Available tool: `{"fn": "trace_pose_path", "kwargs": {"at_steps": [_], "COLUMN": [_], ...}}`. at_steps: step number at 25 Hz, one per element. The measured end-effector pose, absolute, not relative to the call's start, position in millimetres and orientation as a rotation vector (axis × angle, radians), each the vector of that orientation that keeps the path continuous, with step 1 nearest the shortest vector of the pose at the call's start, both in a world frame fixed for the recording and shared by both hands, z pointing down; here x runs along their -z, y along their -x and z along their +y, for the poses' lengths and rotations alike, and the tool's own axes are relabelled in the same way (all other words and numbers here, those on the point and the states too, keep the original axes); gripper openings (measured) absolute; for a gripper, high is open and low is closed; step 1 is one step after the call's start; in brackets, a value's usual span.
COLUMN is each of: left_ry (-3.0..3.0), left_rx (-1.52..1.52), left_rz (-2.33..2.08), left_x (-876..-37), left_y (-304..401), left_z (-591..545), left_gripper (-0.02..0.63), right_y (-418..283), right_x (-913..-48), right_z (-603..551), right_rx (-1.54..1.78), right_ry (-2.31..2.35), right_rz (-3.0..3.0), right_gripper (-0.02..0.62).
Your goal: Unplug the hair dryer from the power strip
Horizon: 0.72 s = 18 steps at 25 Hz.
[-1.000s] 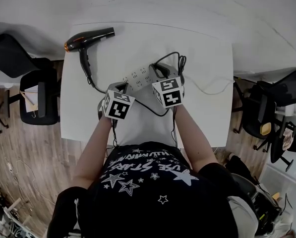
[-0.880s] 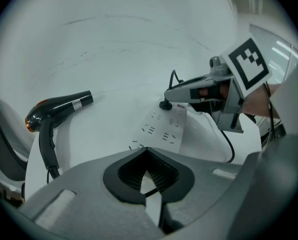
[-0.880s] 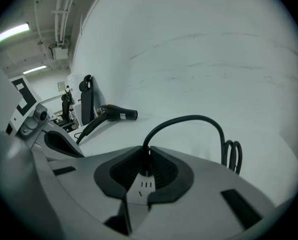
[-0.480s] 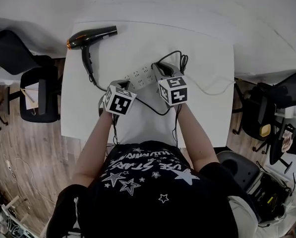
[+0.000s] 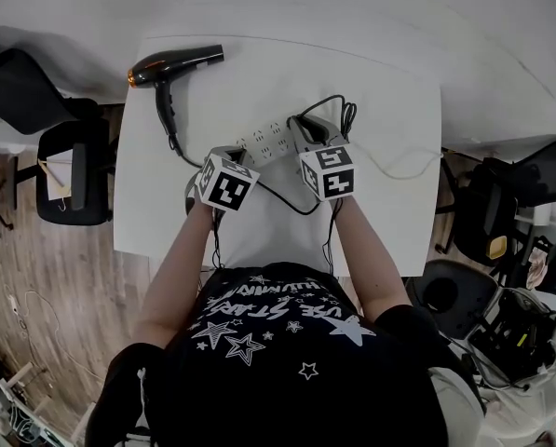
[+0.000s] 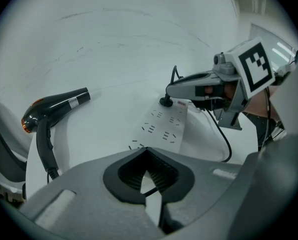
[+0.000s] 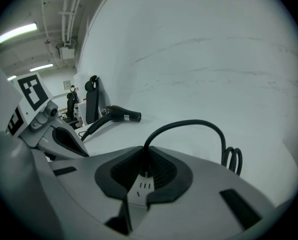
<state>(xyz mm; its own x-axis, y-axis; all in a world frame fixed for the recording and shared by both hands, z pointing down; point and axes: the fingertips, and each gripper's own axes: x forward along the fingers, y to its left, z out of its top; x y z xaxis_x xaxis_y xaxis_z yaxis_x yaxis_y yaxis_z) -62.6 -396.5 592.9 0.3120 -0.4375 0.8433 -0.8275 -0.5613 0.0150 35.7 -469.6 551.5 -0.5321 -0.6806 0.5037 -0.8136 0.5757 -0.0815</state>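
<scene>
White for table (image 5: 389,110) and power strip (image 5: 264,142), black for the rest. Found hair dryer (image 5: 170,66) lying at table's far left corner, well apart from both tools. Saw black plug (image 6: 164,102) seated in strip's right end, clamped by right gripper (image 7: 146,160) after fresh narrowing of jaws. Found left gripper (image 6: 147,151) pinched together, tips down at strip's left end.

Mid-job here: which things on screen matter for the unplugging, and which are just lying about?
For the job: hair dryer; its black cord; plug; power strip; right gripper, jaws just closing onto the plug; left gripper, over the strip's near end.
Lying about: black chairs beside the table; gear on the floor, lower right.
</scene>
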Motion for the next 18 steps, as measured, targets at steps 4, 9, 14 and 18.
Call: {"fn": "trace_pose_path", "kwargs": {"at_steps": [4,9,14,18], "left_ry": [-2.138,-2.139,-2.149,-2.183], "left_rx": [-1.186,-1.185,-1.176,-1.185], "left_rz": [-1.116,-1.120,-1.133,-1.131], "left_x": [-592.6,-592.7,-591.8,-591.5], "left_y": [60.9,62.2,61.5,61.5], "left_z": [-396.0,-395.9,-396.6,-396.2], "left_gripper": [0.008,0.008,0.008,0.008], "right_y": [-28.9,-24.9,-34.1,-39.3], "right_x": [-533.6,-503.3,-498.3,-491.4], "right_z": [-467.4,-480.5,-476.9,-470.9], "right_rx": [-0.239,-0.223,-0.284,-0.298], "right_ry": [-1.172,-1.188,-1.214,-1.244], "right_rz": [-2.413,-2.444,-2.454,-2.457], "right_gripper": [0.048,0.049,0.049,0.051]}}
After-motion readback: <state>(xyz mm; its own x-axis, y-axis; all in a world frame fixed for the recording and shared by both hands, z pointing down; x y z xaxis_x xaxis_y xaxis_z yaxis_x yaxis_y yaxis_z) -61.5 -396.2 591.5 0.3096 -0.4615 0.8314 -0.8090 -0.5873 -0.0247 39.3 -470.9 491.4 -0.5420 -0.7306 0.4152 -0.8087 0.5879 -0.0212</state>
